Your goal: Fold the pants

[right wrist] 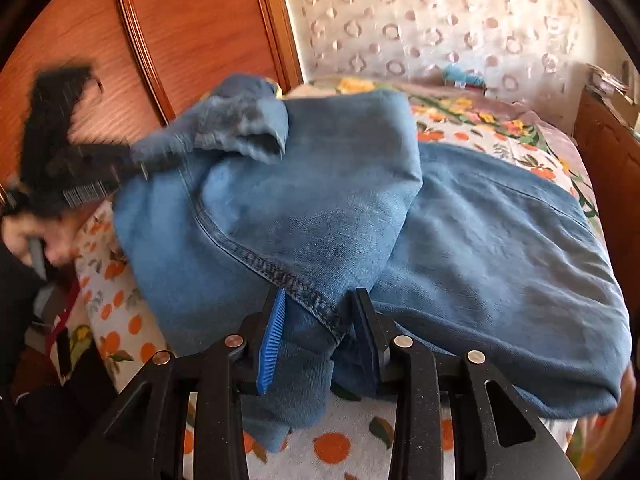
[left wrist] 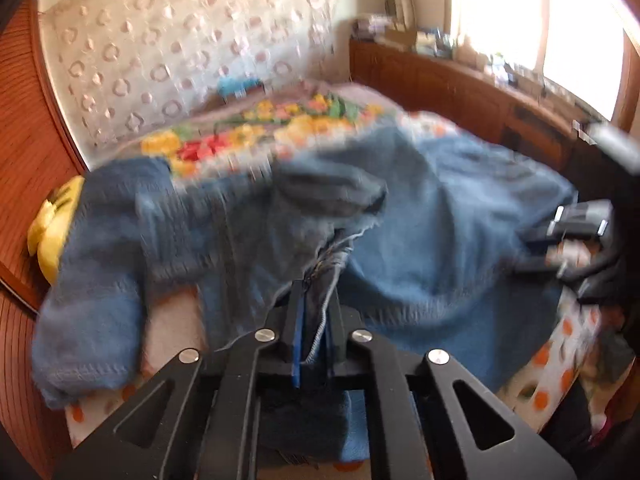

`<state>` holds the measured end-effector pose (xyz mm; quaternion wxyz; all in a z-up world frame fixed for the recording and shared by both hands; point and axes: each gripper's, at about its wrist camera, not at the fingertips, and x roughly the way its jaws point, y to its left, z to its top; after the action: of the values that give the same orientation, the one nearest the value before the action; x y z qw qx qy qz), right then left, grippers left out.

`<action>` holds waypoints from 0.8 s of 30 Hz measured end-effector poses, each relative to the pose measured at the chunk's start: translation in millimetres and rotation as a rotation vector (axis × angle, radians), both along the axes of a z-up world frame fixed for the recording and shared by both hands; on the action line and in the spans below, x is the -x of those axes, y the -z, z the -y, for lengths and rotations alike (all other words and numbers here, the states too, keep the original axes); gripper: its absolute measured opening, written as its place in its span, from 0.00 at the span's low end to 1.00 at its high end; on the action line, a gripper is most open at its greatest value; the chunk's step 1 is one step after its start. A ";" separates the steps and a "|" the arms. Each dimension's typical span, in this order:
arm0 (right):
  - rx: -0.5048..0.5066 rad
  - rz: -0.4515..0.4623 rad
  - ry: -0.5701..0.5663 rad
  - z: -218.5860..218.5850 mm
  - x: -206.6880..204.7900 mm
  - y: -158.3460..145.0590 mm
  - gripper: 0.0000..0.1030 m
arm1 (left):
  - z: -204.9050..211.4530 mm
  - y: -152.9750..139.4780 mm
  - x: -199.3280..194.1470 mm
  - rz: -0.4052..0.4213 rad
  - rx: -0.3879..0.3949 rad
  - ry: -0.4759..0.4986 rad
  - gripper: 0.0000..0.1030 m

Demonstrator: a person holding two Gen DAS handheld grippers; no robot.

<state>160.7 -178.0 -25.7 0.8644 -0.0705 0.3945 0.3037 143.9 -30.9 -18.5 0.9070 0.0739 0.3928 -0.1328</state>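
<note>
Blue denim pants (left wrist: 440,240) lie partly folded on a bed, and they also fill the right wrist view (right wrist: 480,240). My left gripper (left wrist: 314,304) is shut on a bunched seam of the pants and lifts it above the bed; the view is blurred. My right gripper (right wrist: 320,312) is shut on a stitched hem of the pants (right wrist: 288,276), with the blue pads pressed against the cloth. The left gripper shows as a dark blur at the left of the right wrist view (right wrist: 132,164), holding the far end of the raised fold. The right gripper shows at the right edge of the left wrist view (left wrist: 576,224).
The bed sheet (right wrist: 348,444) is white with orange fruit print, under a flowered blanket (left wrist: 256,132). A wooden wardrobe (right wrist: 192,20) stands at the left. A wooden dresser (left wrist: 460,92) with clutter runs under a bright window. A yellow pillow (left wrist: 52,224) lies by the bed's left edge.
</note>
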 end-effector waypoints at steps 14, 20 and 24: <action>-0.180 0.097 0.012 17.8 5.1 -62.8 0.12 | -48.7 -91.3 51.0 0.203 0.099 -0.002 0.07; -0.138 0.022 -0.049 17.7 41.5 -15.8 0.13 | -72.2 -17.2 114.6 0.063 0.135 -0.036 0.07; -0.100 -0.012 -0.053 15.3 42.9 -0.1 0.14 | -73.4 13.5 127.5 0.004 0.127 -0.066 0.07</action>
<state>117.8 -193.4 -25.6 0.8562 -0.0358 0.3820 0.3460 16.4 42.5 -32.0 0.9145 0.0032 0.3841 -0.1271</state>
